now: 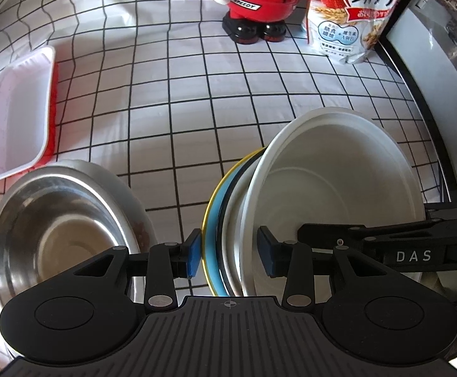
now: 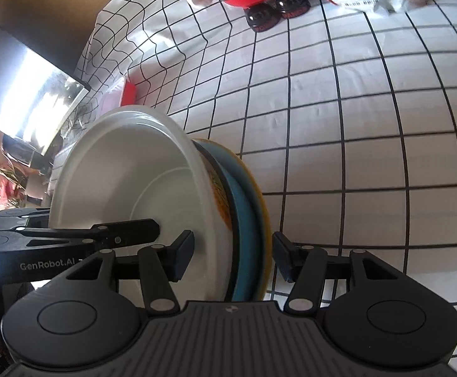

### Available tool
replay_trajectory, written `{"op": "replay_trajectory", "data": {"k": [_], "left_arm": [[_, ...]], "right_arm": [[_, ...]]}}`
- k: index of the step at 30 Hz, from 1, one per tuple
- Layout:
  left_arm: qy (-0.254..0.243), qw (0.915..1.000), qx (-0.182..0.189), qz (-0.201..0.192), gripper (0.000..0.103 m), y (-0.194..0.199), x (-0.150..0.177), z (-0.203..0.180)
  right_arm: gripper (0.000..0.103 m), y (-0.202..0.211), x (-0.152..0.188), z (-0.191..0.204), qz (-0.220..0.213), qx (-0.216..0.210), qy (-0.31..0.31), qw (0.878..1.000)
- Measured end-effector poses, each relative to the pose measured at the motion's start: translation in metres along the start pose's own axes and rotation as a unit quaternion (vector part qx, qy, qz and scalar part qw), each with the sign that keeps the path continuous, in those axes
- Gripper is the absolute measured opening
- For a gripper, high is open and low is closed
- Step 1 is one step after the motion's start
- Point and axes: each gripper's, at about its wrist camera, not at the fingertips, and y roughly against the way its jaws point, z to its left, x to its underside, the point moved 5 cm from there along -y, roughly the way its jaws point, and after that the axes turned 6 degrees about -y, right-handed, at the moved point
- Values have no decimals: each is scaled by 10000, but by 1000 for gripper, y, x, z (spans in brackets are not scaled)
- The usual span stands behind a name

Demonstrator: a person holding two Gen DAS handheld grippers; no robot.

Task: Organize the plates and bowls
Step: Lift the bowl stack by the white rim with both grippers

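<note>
A stack of dishes stands on edge above the checked cloth: a large white bowl, a smaller dish nested behind it, and a blue plate with a yellow rim. My left gripper is shut on the stack, one pad on the blue plate and the other inside the white bowl. In the right wrist view, my right gripper straddles the same white bowl and blue plate. Its left pad is inside the bowl; its right pad stands a sliver off the yellow rim. An orange-patterned bowl shows between them.
A steel bowl sits on the cloth left of the stack. A red and white rectangular tub lies beyond it. A red mascot figure and a cereal bag stand at the back. A dark screen borders the right.
</note>
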Motion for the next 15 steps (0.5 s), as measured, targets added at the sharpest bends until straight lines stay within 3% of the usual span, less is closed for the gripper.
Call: {"op": "replay_trajectory", "data": {"k": [2, 7, 15], "left_arm": [[-41, 10000, 34, 2, 42, -1, -1, -1], [19, 9998, 192, 93, 55, -7, -3, -4], [110, 9996, 146, 208, 56, -8, -4, -5]], "right_arm": [[55, 0, 1, -1, 12, -25, -36, 10000], [54, 0, 0, 0, 17, -17, -46, 10000], [54, 0, 1, -1, 5, -134, -163, 9998]]}}
